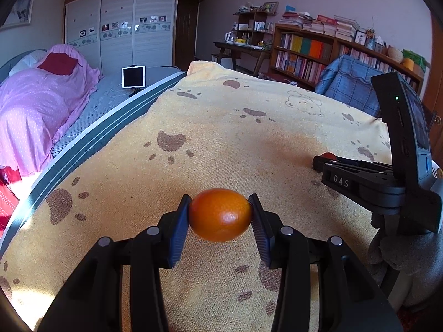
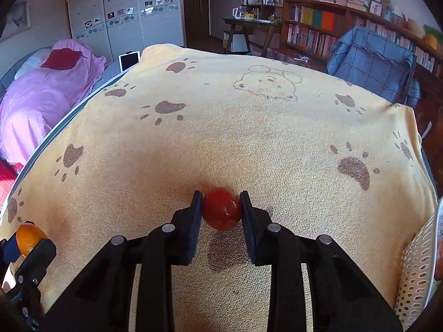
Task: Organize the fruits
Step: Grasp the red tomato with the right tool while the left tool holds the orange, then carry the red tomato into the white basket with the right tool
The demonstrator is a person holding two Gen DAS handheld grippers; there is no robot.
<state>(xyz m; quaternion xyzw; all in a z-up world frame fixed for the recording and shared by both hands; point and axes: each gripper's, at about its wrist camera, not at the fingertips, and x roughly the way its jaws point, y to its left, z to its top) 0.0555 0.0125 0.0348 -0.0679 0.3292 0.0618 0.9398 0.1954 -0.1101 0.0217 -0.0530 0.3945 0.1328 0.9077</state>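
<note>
An orange fruit [image 1: 220, 214] sits clamped between the two blue pads of the left tool [image 1: 220, 215], pressed on both sides at the fingertips and held just above the yellow paw-print cloth [image 1: 221, 127] that covers the surface. In the right wrist view, a smaller red fruit [image 2: 221, 208] is pinched the same way between the black fingers of the right tool [image 2: 221, 209], near the tips, low over the cloth and above a brown paw mark. The two tools are side by side: from the left view the right tool appears at the right edge with the red fruit just visible at its tip, and from the right view the orange fruit and part of the left tool show at the lower left edge. A white perforated basket [image 2: 415, 271] stands at the near right edge of the surface, with something orange dimly visible inside it. Farther off, a bed with pink bedding [image 1: 36, 110] lies to the left, a white wardrobe [image 1: 121, 27] stands at the far wall, and a bookshelf [image 1: 313, 52] fills the far right.
</note>
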